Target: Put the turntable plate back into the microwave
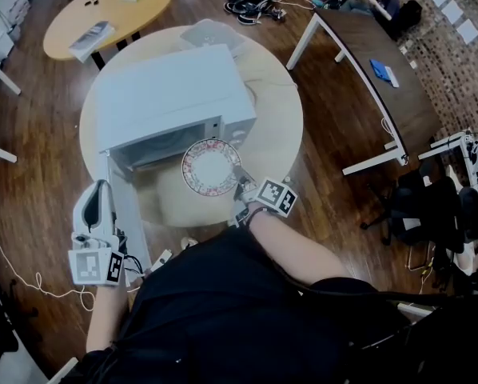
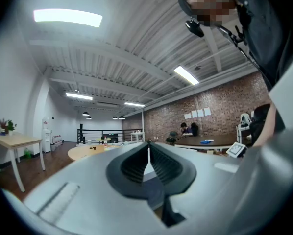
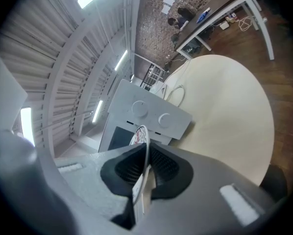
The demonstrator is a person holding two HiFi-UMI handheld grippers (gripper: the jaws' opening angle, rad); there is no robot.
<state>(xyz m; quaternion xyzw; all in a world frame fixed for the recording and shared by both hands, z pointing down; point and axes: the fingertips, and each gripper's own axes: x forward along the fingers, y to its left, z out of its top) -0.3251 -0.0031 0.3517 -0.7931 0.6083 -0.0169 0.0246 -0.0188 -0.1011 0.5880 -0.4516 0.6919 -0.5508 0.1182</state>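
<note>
Two grippers near the microwave (image 1: 171, 94), one in each hand. At the right part of its front: right gripper (image 1: 243, 187), jaws closed firmly on the rim of the turntable plate (image 1: 211, 168). Plate in the air, about level, just before the microwave's open mouth, not yet inside; white, with a red patterned ring. From the right gripper view, plate edge-on between the black pads (image 3: 163, 168), and behind it the microwave front with two round knobs (image 3: 138, 108). Door (image 1: 131, 206) of the microwave open, swung out at the left of the front. Just beside that door, farther from the microwave: left gripper (image 1: 101, 189), jaws together, nothing between them. Under the microwave: round pale table (image 1: 279, 126).
</note>
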